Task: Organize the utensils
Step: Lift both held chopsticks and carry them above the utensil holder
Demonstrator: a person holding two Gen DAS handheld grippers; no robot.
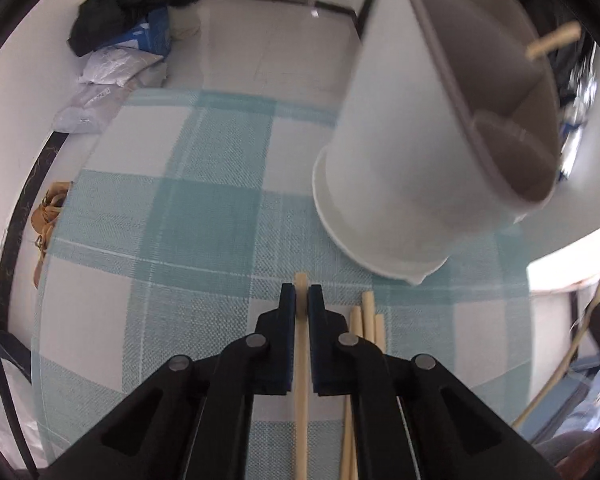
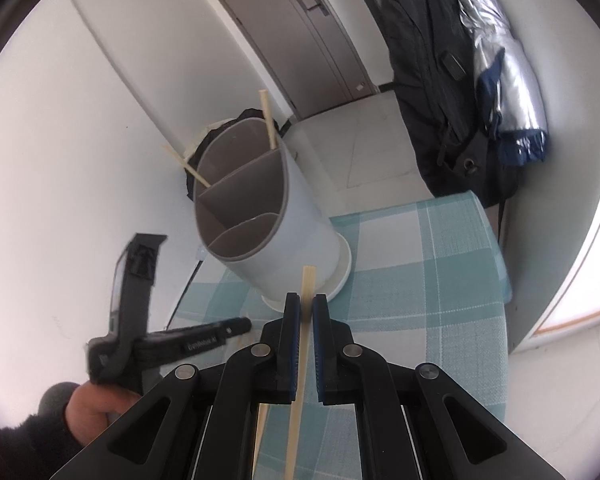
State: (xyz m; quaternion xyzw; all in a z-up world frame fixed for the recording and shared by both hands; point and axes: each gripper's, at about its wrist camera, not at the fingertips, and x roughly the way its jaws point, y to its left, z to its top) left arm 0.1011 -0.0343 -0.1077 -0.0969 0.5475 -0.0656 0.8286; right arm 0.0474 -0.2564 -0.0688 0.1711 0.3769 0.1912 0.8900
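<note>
Over on the left, the left claw (image 1: 302,294) is pinched shut on a single chopstick (image 1: 301,360), pads pressing it from both sides, its tip poking just past the fingers. Just beside it, a loose bundle of chopsticks (image 1: 366,320) lies on the checked surface (image 1: 204,208). Risk one, as I judge it: a thin round stick held near one end could swivel in the pads as the hand tilts, and its far end could clip that bundle and scatter it.

Centre stage, the white utensil holder (image 2: 300,216) with its grey divided insert stands on the surface, looming close in the left wrist view. Two chopsticks already lean out of its compartments, one at the back, one at the left rim. Miss the divider opening and the stick may ride the rim and drop outside; push too hard and the tall holder could tip.

On the right, the right claw (image 2: 307,304) is likewise clamped on its own chopstick (image 2: 300,360), tip aimed toward the holder's base. Both hands converging on one opening could collide.
</note>
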